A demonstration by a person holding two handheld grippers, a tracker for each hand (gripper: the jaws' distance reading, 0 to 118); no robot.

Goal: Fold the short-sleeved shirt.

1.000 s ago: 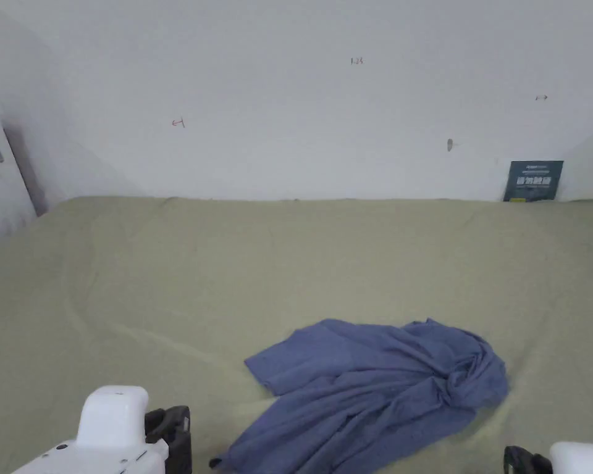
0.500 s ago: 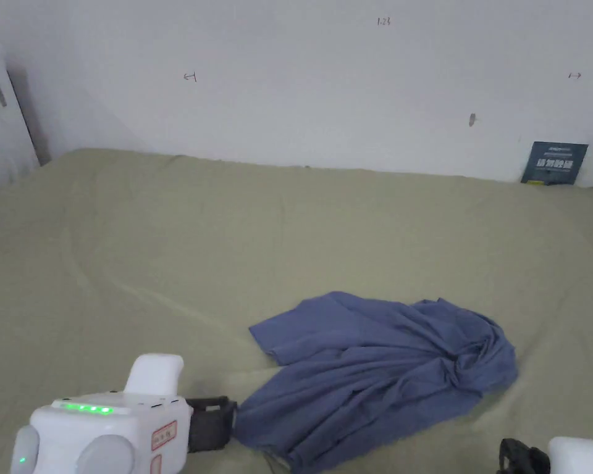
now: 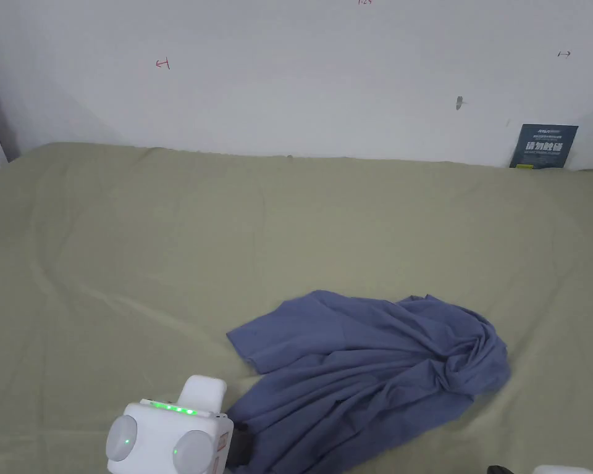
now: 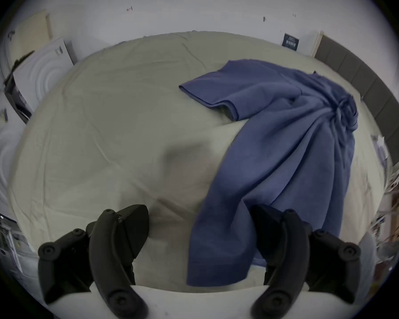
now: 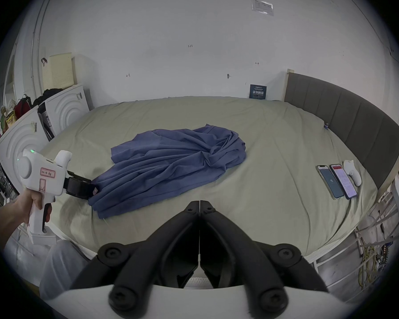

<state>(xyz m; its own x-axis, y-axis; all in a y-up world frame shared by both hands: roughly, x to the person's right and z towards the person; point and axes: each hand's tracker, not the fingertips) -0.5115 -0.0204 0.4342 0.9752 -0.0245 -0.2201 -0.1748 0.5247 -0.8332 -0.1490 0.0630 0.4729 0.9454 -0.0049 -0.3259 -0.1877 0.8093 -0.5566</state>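
Note:
A blue short-sleeved shirt [image 3: 375, 376] lies crumpled on the olive bed sheet [image 3: 165, 247], one sleeve spread flat toward the left and the body bunched in folds toward the right. My left gripper [image 3: 239, 445] sits at the shirt's near left hem. In the left gripper view the left gripper [image 4: 200, 222] is open, jaws wide apart, with the shirt [image 4: 286, 140] hem lying between them but not pinched. In the right gripper view my right gripper [image 5: 199, 203] is shut on nothing, hovering at the bed's near edge, short of the shirt [image 5: 171, 163].
Two phones [image 5: 336, 183] and a white object [image 5: 352, 174] lie on the sheet's right side by the grey headboard [image 5: 343, 116]. White appliances [image 5: 62, 110] stand left of the bed. A white wall with a dark sign [image 3: 542, 146] runs behind it.
My left gripper has moved right and forward to the shirt's near left hem. The head camera shifted. The shirt lies much as before.

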